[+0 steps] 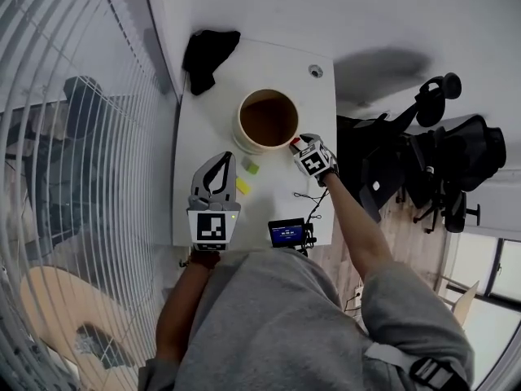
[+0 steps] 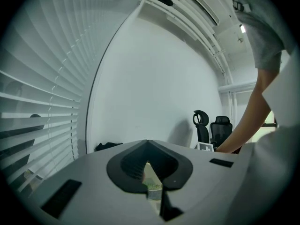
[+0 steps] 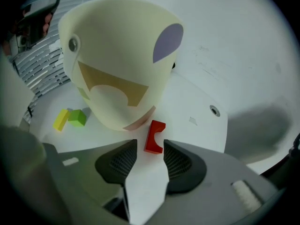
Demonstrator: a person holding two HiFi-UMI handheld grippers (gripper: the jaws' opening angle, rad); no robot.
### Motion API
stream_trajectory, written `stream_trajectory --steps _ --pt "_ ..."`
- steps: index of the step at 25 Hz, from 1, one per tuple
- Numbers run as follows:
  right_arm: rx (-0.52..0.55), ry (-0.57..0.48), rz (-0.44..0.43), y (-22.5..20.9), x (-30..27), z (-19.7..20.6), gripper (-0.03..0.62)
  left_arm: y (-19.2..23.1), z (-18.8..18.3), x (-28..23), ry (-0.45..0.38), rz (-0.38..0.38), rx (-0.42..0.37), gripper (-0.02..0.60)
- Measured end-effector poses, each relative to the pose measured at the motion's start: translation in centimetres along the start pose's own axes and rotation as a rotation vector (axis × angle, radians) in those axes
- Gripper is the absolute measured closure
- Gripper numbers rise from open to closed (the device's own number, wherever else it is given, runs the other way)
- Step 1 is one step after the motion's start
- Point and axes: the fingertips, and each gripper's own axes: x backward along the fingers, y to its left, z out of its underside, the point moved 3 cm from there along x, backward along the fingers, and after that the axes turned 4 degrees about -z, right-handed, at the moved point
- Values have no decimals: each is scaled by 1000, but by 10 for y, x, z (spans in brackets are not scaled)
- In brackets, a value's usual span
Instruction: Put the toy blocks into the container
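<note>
Right gripper (image 3: 150, 146) is angled down at the foot of the container (image 3: 117, 64), jaws spread wide, with the red block (image 3: 154, 136) sitting between the tips. The pads aren't on it yet, so nothing's held. That block is the arch-shaped one. It lies on the table (image 1: 269, 63) just beside the container's base, on the side away from the blinds, and it looks close enough that it may be touching the wall, though I can't say for sure. The green block (image 3: 78, 118) and yellow block (image 3: 61, 119) lie together on the other side of the container, so I figure most of the job is left. Left gripper (image 1: 216, 187) hangs near those two with its jaws closed together, and I don't see it carrying a block. My worry is that the gap between the red block and the container is tiny. The jaw on that side could catch the wall and shove or tip the whole thing. And if I close off-centre on the notched side, the block will probably twist and squirt out instead of seating in the pads.
</note>
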Motion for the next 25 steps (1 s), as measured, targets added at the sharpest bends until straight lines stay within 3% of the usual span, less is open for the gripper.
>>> stream_trajectory --steps 9,11,20,25 --pt "-36 74 14 -4 -32 18 405 3 20 -4 9 -1 -6 574" --pt "-36 84 38 -5 -31 17 432 3 19 -5 19 3 -20 574" --pt "-65 37 76 0 -10 12 448 -3 3 -2 25 16 -12 574" --pt "-87 -6 57 13 7 17 450 -13 5 -2 25 40 8 574"
